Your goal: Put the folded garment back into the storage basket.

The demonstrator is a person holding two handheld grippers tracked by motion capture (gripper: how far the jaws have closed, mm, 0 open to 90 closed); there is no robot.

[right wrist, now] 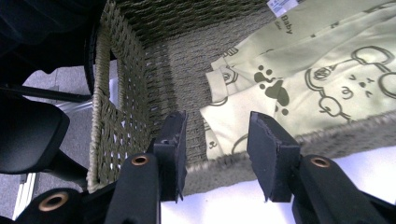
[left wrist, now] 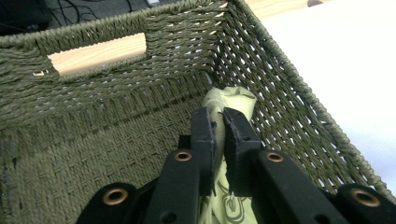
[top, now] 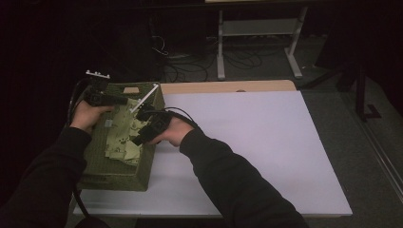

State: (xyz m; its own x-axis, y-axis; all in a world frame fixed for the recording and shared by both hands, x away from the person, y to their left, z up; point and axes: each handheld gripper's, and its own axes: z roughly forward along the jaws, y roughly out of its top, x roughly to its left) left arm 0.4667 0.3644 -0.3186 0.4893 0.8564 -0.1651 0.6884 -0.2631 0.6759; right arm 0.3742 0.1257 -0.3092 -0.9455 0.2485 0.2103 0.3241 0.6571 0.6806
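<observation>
Woven basket (left wrist: 116, 60) at the table's left edge: left gripper (left wrist: 218, 122) pinches the green cloth (left wrist: 231, 100), right gripper (right wrist: 219, 135) gapes empty; cloth may snag on wicker.

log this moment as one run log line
left gripper: shut on cloth | right gripper: open over basket rim | cloth in basket

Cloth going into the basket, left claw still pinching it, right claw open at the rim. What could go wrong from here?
1. The left claw is shut on a fold of the green cloth close to the basket wall; lifting away without releasing would likely drag the cloth back out.
2. The right claw stands open over the basket's rim; a downward move could catch the weave and shift the basket.
3. The basket sits near the white table edge and might slide.
</observation>
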